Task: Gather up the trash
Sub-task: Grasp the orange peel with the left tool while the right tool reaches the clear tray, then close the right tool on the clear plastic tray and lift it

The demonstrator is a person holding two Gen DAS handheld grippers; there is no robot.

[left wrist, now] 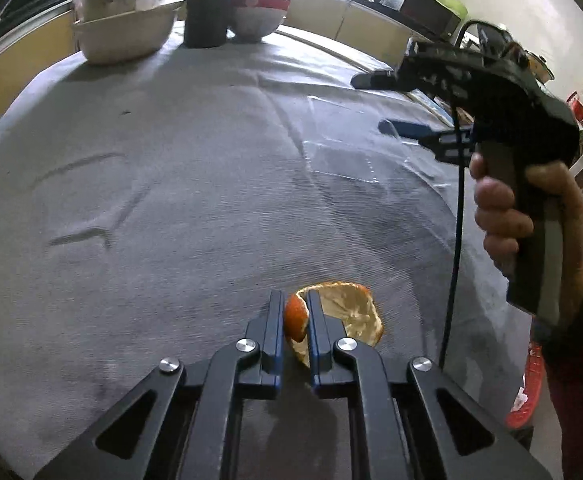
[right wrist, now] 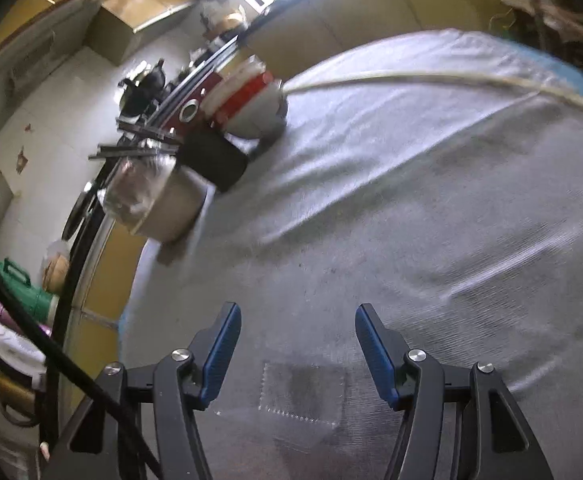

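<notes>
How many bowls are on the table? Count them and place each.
2. A beige bowl holding crumpled white stuff sits at the far left of the grey-clothed table; a red-banded white bowl stands right of the black cup. Others may be stacked or hidden.

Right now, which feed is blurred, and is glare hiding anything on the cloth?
Left wrist view: sharp; the left claw pinches the orange peel in clear detail, and the window glare stays beyond the grey cloth. Right wrist view: motion-smeared, worst on the bowls; the clear wrapper below the open right claw is faint but readable.
</notes>
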